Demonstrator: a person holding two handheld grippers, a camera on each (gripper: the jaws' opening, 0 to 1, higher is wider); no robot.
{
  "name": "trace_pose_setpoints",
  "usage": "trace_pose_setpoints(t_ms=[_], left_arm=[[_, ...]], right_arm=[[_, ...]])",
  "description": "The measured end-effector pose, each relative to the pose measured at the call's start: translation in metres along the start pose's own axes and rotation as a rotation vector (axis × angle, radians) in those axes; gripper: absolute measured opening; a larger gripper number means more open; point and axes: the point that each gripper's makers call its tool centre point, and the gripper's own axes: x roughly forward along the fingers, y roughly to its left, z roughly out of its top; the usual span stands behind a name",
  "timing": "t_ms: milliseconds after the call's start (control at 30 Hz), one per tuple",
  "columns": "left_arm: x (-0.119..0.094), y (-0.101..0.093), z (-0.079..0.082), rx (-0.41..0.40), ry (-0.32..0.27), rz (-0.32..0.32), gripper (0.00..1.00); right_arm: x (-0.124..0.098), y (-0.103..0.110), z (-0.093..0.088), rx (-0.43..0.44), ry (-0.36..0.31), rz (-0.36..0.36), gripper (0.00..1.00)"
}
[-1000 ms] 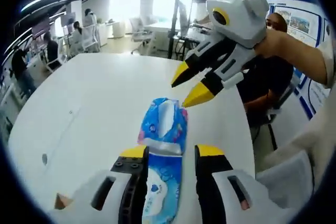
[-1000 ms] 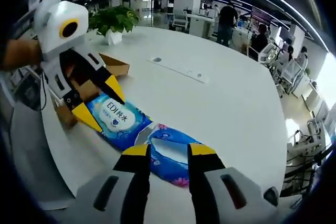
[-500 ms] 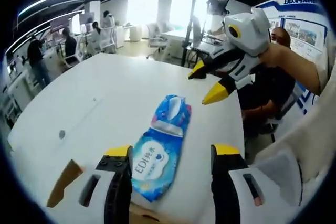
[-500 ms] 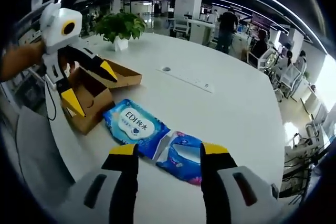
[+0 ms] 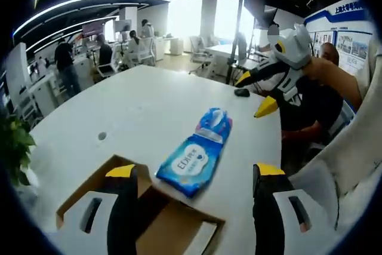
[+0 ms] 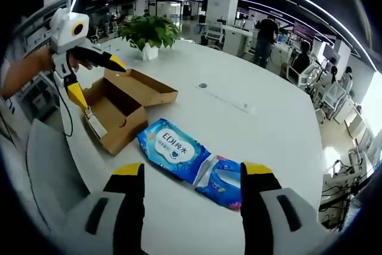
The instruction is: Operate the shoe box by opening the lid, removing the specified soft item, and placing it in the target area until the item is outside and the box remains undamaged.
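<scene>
Over the last second I have drawn both grippers back from the blue wipes pack [image 6: 176, 149]: 1.0 s ago the left gripper [image 5: 194, 174] had its jaws on either side of the pack's near end and the right gripper [image 6: 191, 171] sat close over the far end, whereas now both hang clear of it with jaws spread wide and nothing between them. I judge from this that the release is complete and the placing step is done, so what remains is only to confirm the result. In the right gripper view the pack lies flat on the white worktop [image 6: 250, 129], just beside the open shoe box [image 6: 122, 108] but fully outside it, with its printed face up. It looks like 2 soft pouches end to end or 1 folded pack; I cannot tell which. The nearer section carries a white oval label, the farther section [image 6: 225, 174] is darker blue with a pink edge and a crumpled top. The film looks slack and would deform under a pinch. The cardboard box stands with its lid folded out to the side, and I see no tear or crushed wall, though its far side is hidden from me. In the left gripper view the pack [image 5: 197, 156] sits past the box rim [image 5: 119, 165], towards the right gripper [image 5: 253, 97] held well above the worktop. A potted plant [image 6: 149, 31] stands beyond the box.
</scene>
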Motion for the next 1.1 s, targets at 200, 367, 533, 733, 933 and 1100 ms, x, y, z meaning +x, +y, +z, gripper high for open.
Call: trace_pose_setpoints(t_ms=[200,367,533,733,933,1100], left_arm=[[-0.033,0.012,-0.005,-0.027,-0.043,0.082,0.91],[-0.068,0.019,-0.019,-0.09,-0.084,0.141,0.97],[-0.091,0.019,-0.031,-0.109,-0.098,0.164,1.0],[-0.119,0.024,-0.046,-0.135,-0.109,0.208,1.0],[-0.148,0.03,-0.061,-0.144,-0.123,0.26,1.0],[-0.169,0.035,-0.071,-0.163,-0.13,0.307,1.0]], right_arm=[[0.0,0.021,0.009,-0.019,-0.002,0.046,0.73],[0.001,0.037,0.017,-0.046,0.002,0.087,0.76],[0.004,0.056,0.025,-0.073,-0.005,0.143,0.8],[0.012,0.075,0.033,-0.102,-0.007,0.21,0.83],[0.022,0.095,0.035,-0.163,0.017,0.292,0.82],[0.032,0.109,0.038,-0.222,0.025,0.36,0.78]])
